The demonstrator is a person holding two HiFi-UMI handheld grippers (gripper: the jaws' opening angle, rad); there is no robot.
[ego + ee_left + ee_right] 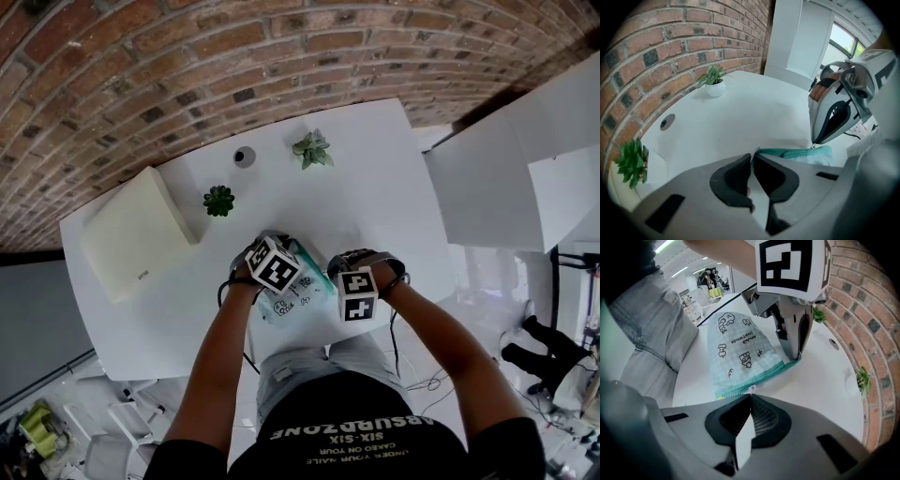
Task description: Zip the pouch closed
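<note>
Pinching both ends of the zipper line: left gripper [752,158] is clamped on the corner of the soft mint checked fabric pouch [740,350], right on its teal zipper band [797,153]. The right gripper [750,397] is fully closed with a tiny pale pull tab [751,389] at its tips. It looks like it has the pull, but that's my read.

The pouch lies flat on the white table [375,178] at the 6 o'clock edge, by the person. In the head view the left gripper sits at its 11 o'clock and the right at its 3 o'clock.

Handling guess:
- Light and floppy, so it will bunch and drag if unanchored.
- Hold the band end, not the printed panel.
- Keep the band taut and run the pull along it.
- The tab is small and likely slick, so it could slip out.

Can't tell how much of the zip is open.
</note>
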